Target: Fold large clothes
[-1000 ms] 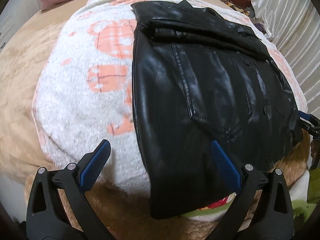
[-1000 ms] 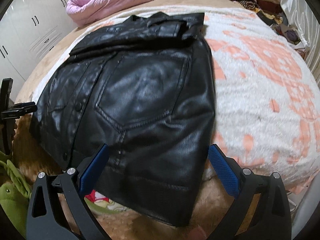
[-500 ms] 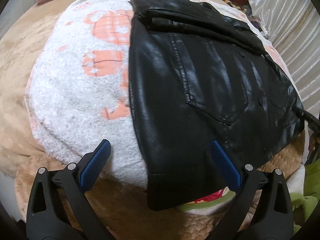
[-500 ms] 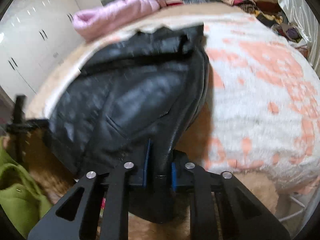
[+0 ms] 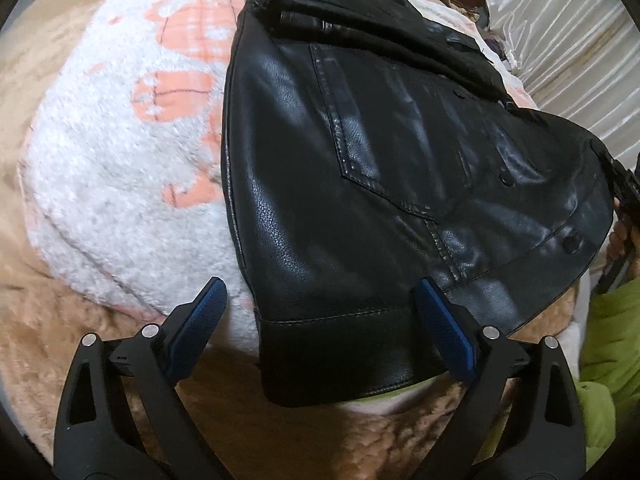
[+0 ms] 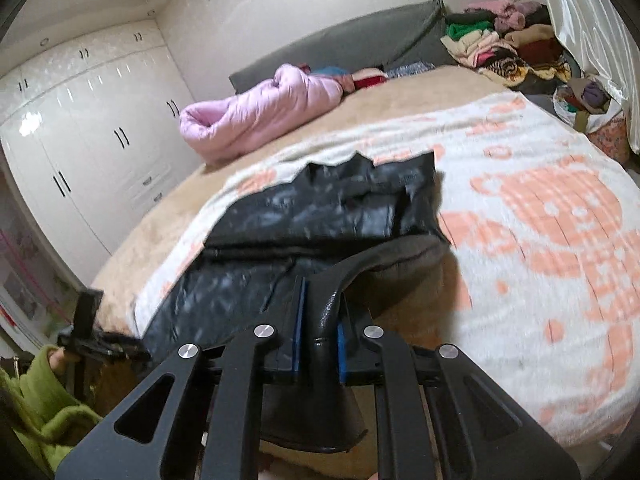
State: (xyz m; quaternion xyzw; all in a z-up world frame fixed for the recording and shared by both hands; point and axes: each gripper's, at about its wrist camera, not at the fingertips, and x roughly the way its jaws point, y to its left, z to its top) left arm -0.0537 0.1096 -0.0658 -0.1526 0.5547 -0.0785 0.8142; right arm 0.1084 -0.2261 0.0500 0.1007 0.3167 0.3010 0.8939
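Black leather jacket (image 6: 320,312) hem pinched between right gripper (image 6: 318,354) fingers.

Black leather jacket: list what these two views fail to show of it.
- Right wrist view: the black leather jacket is motion-blurred, so seams and snaps are unreadable; the right gripper, shut on its hem, hides the pinched edge.
- Left wrist view: the jacket's right corner is cut off at the frame edge; the left gripper, open, covers part of the hem.
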